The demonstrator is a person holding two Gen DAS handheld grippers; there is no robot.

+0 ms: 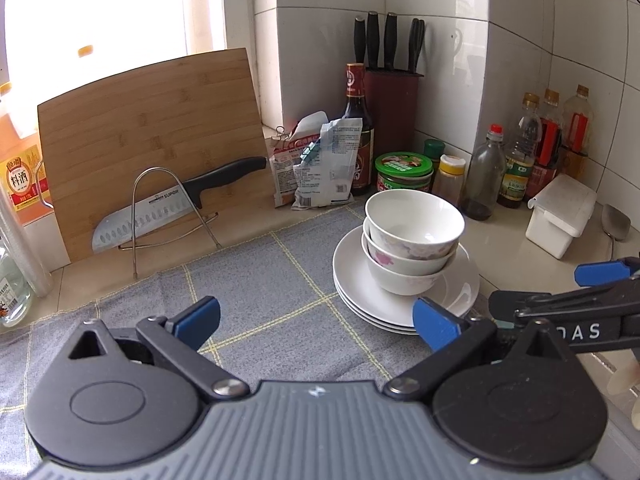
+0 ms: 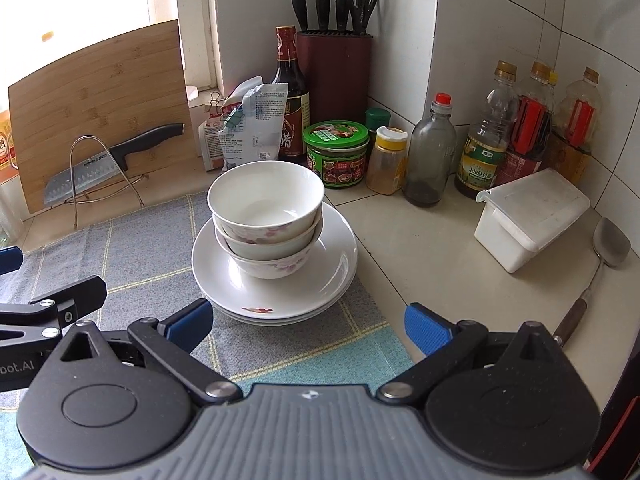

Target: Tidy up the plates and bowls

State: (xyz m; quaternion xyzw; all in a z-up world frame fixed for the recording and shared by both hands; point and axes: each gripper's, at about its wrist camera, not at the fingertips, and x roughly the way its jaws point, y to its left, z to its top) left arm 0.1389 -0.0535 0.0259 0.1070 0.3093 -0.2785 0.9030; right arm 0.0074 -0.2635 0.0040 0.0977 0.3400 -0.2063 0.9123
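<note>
- Left wrist view: the left gripper (image 1: 316,322) hangs low over a grey checked cloth (image 1: 260,288), its blue-padded jaws spread wide with nothing between them
- Three nested bowls (image 1: 412,240) stand on a stack of white plates (image 1: 360,292) at the right of the cloth, just beyond the gripper's right fingertip; the plates rest partly on the cloth and partly on the pale counter (image 1: 508,256)
- The right gripper (image 1: 600,276) reaches in from the right edge, near the plates; from here I cannot tell how its jaws stand
- Far left, a bamboo cutting board (image 1: 152,120) leans against the wall with a knife (image 1: 160,208) on a wire stand in front of it
- Right wrist view: the right gripper (image 2: 308,324) is held near the plates (image 2: 276,280), jaws released and empty, apart from the crockery
- The bowls (image 2: 266,216) sit nested and upright in the middle of the top plate
- Far behind stand a knife block (image 2: 336,76), a dark sauce bottle (image 2: 290,92) and a green-lidded jar (image 2: 336,152)
- To the right, a white lidded box (image 2: 528,216) sits on the counter beside a metal spatula (image 2: 600,264)
</note>
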